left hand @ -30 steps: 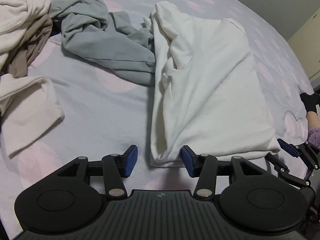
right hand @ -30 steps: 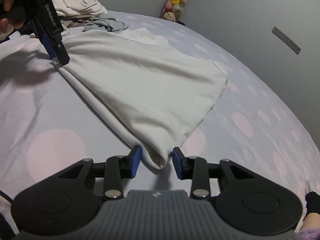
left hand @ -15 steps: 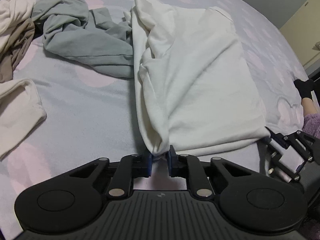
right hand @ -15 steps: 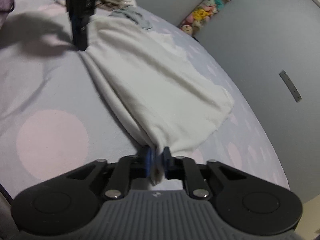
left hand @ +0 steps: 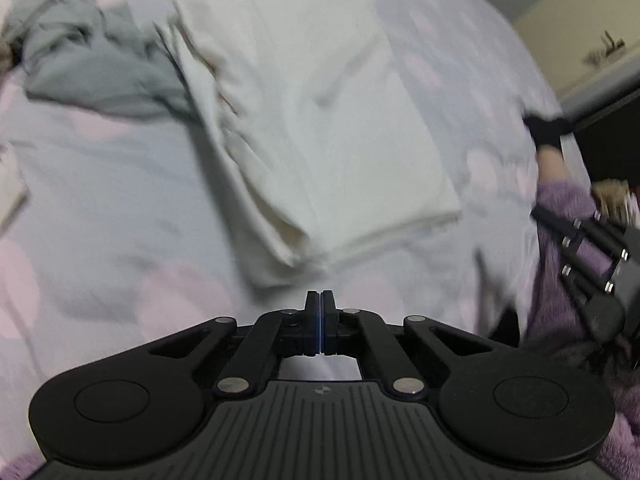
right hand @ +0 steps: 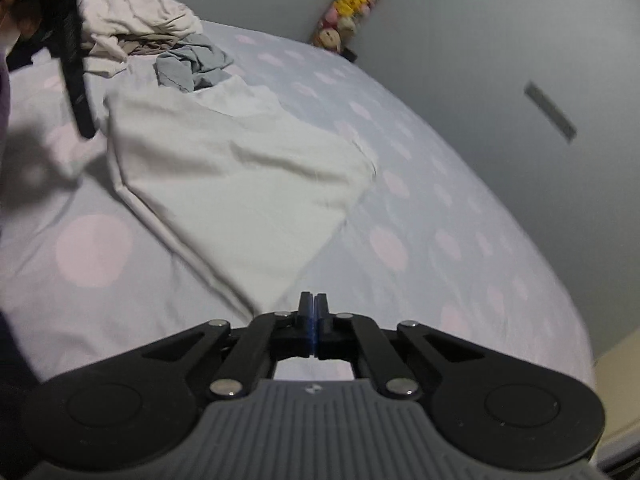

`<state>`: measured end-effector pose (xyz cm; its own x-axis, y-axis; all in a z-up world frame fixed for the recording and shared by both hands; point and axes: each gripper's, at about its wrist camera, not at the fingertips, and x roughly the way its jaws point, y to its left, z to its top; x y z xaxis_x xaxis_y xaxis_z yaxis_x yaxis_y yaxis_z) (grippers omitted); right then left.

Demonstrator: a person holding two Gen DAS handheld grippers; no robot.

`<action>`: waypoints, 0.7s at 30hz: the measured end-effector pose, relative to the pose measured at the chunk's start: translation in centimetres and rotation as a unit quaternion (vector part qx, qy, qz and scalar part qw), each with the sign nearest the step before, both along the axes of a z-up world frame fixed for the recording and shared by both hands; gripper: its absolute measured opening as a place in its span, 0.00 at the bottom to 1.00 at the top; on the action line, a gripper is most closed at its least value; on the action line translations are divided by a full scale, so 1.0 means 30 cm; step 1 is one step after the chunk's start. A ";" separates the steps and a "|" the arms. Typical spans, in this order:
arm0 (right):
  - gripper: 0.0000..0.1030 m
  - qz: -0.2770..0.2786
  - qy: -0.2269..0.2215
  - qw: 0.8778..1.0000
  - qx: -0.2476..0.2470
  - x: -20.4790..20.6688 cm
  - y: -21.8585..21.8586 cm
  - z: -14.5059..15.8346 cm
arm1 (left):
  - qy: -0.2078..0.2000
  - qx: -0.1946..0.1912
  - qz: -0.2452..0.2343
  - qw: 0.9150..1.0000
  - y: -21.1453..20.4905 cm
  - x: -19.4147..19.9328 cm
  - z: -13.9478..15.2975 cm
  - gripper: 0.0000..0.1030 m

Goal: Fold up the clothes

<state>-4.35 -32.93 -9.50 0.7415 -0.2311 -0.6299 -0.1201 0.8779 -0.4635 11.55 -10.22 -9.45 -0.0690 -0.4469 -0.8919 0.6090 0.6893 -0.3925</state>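
Just ahead of the left gripper (left hand: 320,295) lies the near corner of the white garment (left hand: 320,120), which spreads away from it across the bedsheet (left hand: 112,184). Bare sheet opens to its left, bounded farther off by a crumpled grey garment (left hand: 92,72). To its right, a purple sleeve (left hand: 560,240) and the right gripper (right hand: 313,298) crowd the bed edge. Beyond the right gripper's tips the sheet lies clear toward the wall; a heap of what seems to be pale clothes (right hand: 136,28) blocks the far left corner.
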 end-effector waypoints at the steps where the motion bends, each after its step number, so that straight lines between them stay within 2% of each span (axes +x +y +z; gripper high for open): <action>1: 0.00 -0.008 0.001 1.000 0.009 -0.016 -0.017 0.004 | -0.006 0.017 -0.006 1.000 -0.005 -0.014 -0.003 0.00; 2: 0.00 -0.014 0.001 1.000 0.019 -0.031 -0.031 0.006 | -0.017 0.038 -0.009 0.999 -0.011 -0.020 -0.010 0.00; 4: 0.00 -0.028 0.000 0.999 0.044 -0.042 -0.058 0.010 | -0.019 0.053 0.003 0.998 -0.003 -0.007 -0.019 0.00; 7: 0.01 -0.041 -0.004 0.996 0.076 -0.043 -0.071 0.003 | -0.027 0.039 0.028 0.998 0.028 0.029 0.009 0.00; 8: 0.04 -0.044 -0.004 0.995 0.087 -0.036 -0.077 0.000 | -0.033 0.034 0.035 0.998 0.035 0.044 0.022 0.01; 10: 0.05 -0.048 -0.003 0.993 0.106 -0.012 -0.089 -0.008 | -0.054 0.020 0.042 0.997 0.044 0.068 0.052 0.11; 11: 0.06 -0.050 -0.002 0.992 0.116 -0.001 -0.096 -0.011 | -0.064 0.013 0.045 0.997 0.048 0.081 0.067 0.20; 13: 0.11 -0.057 0.000 0.989 0.138 0.021 -0.114 -0.017 | -0.089 0.002 0.051 0.995 0.047 0.106 0.091 0.29; 15: 0.23 -0.062 0.001 0.985 0.161 0.043 -0.132 -0.025 | -0.116 -0.010 0.061 0.991 0.019 0.137 0.110 0.41; 16: 0.28 -0.063 0.001 0.983 0.173 0.053 -0.138 -0.029 | -0.127 -0.017 0.068 0.989 0.012 0.154 0.115 0.41; 21: 0.29 -0.060 0.000 0.971 0.232 0.105 -0.168 -0.050 | -0.160 -0.049 0.115 0.979 -0.028 0.259 0.091 0.41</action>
